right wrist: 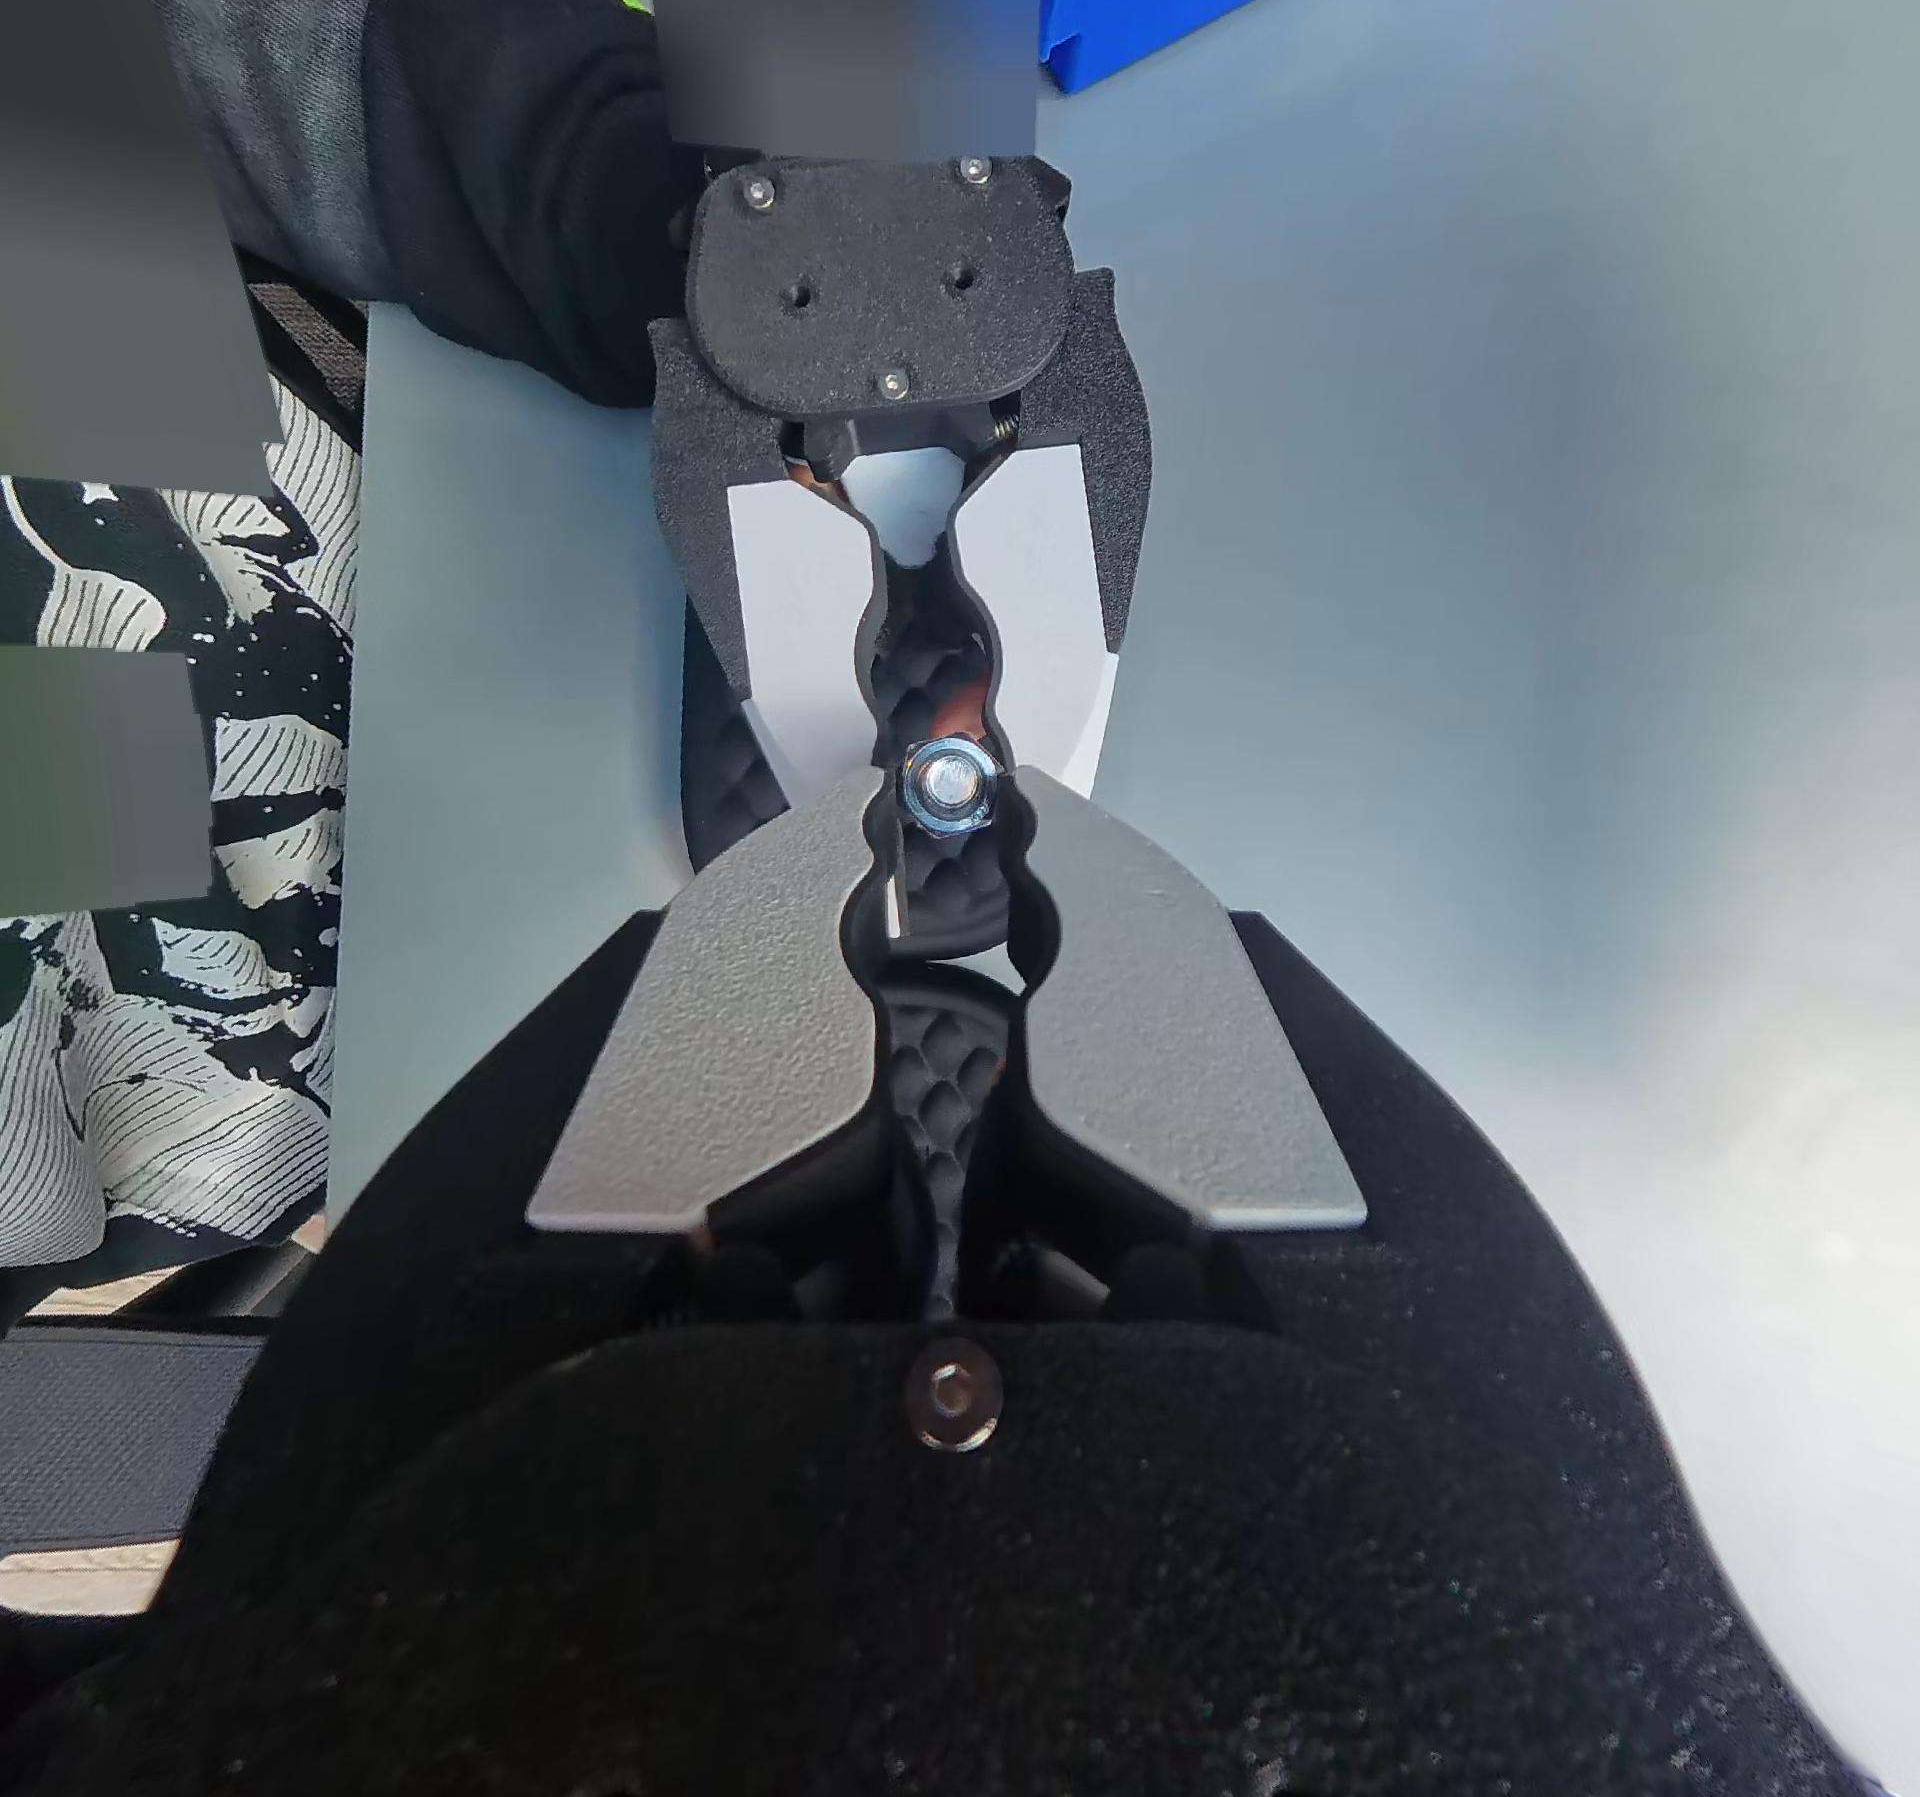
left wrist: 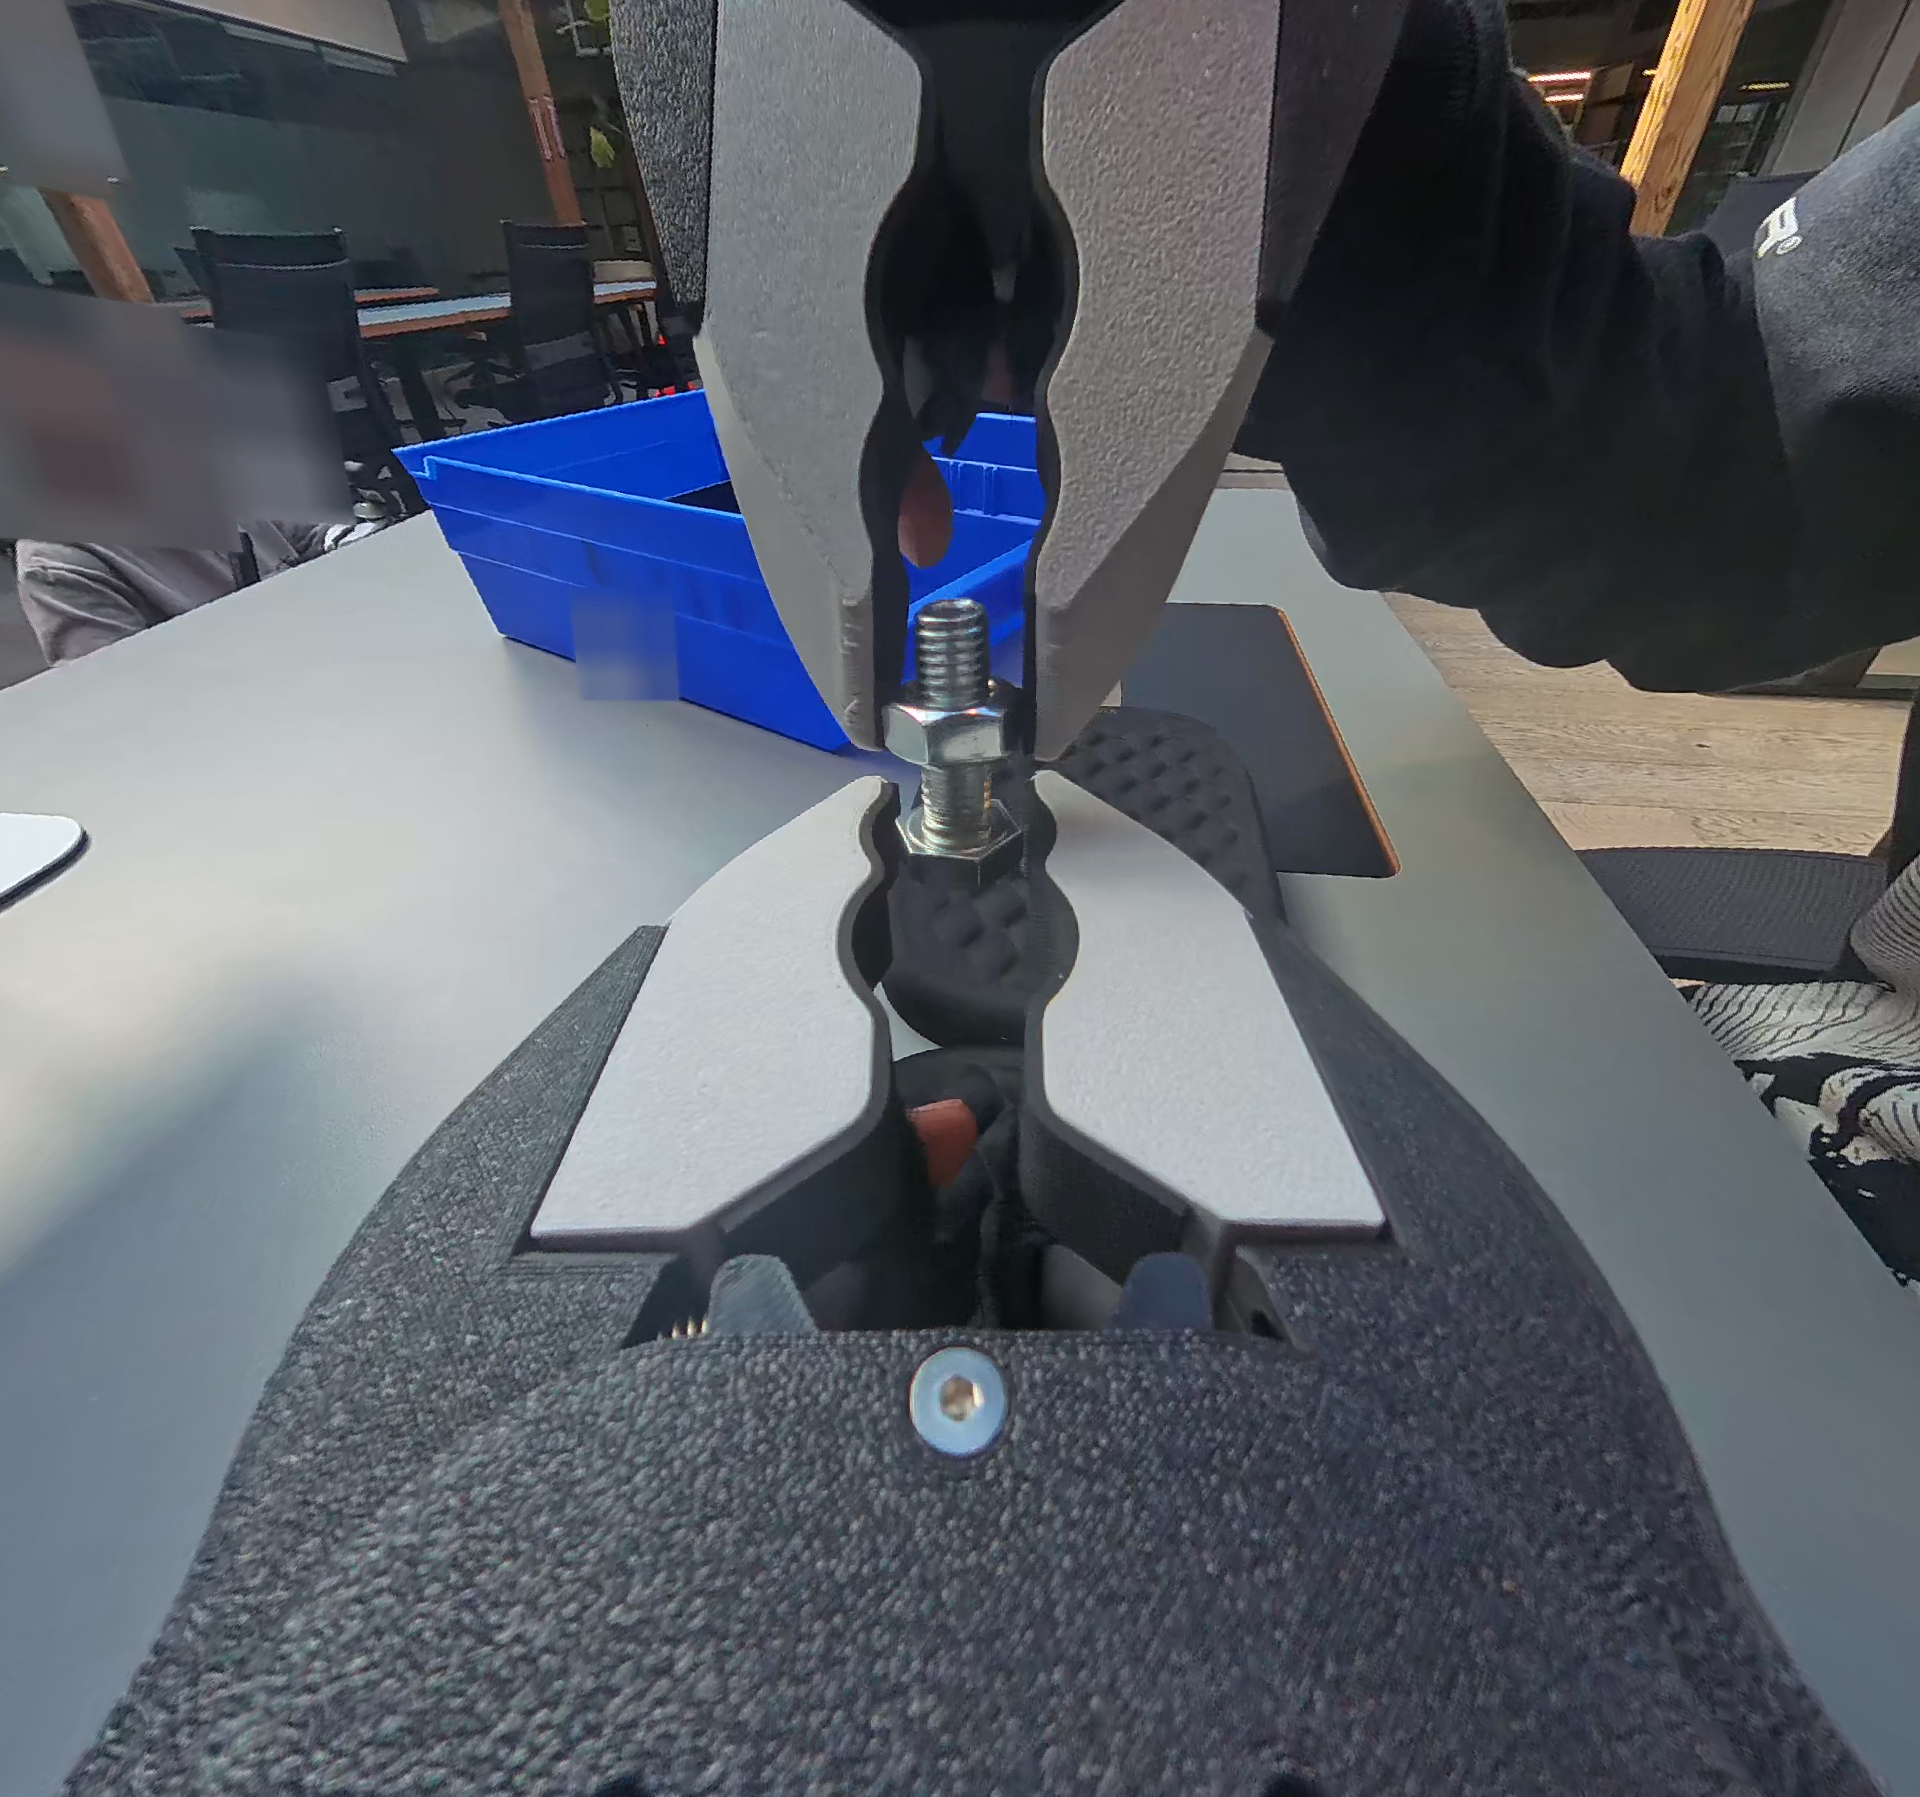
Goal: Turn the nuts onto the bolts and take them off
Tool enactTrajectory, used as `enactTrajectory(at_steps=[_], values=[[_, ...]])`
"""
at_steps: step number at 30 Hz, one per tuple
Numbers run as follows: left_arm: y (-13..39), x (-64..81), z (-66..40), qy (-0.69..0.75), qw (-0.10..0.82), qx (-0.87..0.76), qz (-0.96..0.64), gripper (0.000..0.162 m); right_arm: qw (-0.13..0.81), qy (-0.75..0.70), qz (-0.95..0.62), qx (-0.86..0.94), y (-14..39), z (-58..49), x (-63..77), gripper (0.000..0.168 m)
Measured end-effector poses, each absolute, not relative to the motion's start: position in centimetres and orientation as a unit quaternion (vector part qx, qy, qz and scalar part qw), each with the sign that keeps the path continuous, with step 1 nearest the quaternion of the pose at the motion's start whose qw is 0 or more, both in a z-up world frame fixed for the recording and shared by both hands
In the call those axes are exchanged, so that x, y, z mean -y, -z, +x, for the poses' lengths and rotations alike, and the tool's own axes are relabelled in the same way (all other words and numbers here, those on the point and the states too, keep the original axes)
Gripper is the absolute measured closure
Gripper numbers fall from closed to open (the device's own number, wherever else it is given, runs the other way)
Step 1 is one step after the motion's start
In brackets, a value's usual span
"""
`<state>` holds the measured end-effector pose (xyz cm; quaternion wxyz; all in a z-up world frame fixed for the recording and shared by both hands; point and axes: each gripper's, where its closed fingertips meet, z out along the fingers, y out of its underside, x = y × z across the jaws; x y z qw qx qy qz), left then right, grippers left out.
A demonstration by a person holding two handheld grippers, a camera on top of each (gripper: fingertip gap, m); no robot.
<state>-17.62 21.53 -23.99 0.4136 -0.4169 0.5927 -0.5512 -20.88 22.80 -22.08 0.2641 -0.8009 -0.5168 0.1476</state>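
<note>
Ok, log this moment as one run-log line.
left gripper: shut on bolt head, bolt upright | right gripper: shut on hex nut, partway down thread | blue bin: behind, on grey table

No writing can be read in either view. The blue bin (left wrist: 623,542) on the surface (left wrist: 312,864) bears a label on its front wall, but that patch is blurred over. The dark sleeve (left wrist: 1829,293) at the right edge of the left wrist view carries a small white printed mark, cut off by the edge of the frame and too partial to make out. In the right wrist view a small green mark shows on the other dark sleeve (right wrist: 499,137), next to a blurred patch; it is too small to tell whether it is lettering or a logo.
</note>
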Motion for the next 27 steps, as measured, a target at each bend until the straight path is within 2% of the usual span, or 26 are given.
enactTrajectory(at_steps=[19,27], values=[[24.02,-22.13,-17.38,0.534,0.433,-0.584,-0.432,0.147,0.273,-0.147,-0.825,0.472,21.88,-20.82,-23.11,0.151],[23.99,-22.19,-17.37,0.531,0.438,-0.583,-0.432,0.144,0.267,-0.142,-0.834,0.462,22.07,-20.73,-23.19,0.151]])
